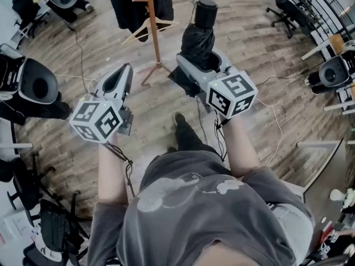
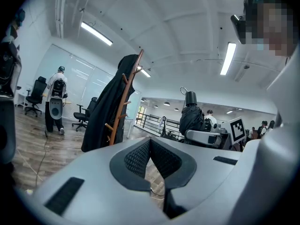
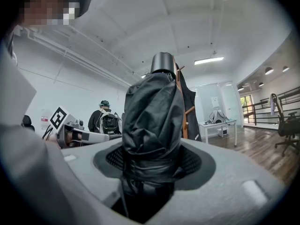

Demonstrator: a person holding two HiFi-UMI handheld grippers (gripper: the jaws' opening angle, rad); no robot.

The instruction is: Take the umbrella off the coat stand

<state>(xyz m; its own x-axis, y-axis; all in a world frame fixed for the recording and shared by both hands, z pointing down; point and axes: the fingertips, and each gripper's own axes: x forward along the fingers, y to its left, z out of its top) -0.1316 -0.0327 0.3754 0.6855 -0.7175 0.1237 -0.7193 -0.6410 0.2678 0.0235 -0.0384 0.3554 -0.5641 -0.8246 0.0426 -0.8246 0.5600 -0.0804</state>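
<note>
The umbrella (image 1: 198, 36) is folded and is no longer hanging on the coat stand (image 1: 153, 33). It stands to the right of the stand's pole, near it but apart, with a clear gap between them. Its long axis is upright, with the handle cap and the wrist loop on top. The right gripper (image 1: 201, 65) has its jaws closed on the lower, wrapped part of the fabric, so the right hand carries it. The left gripper (image 1: 125, 71) is on the other side of the stand, with its jaws together and nothing between them. I judge that the umbrella only has to be moved further away from the stand, to the right, clear of its pegs.
</note>
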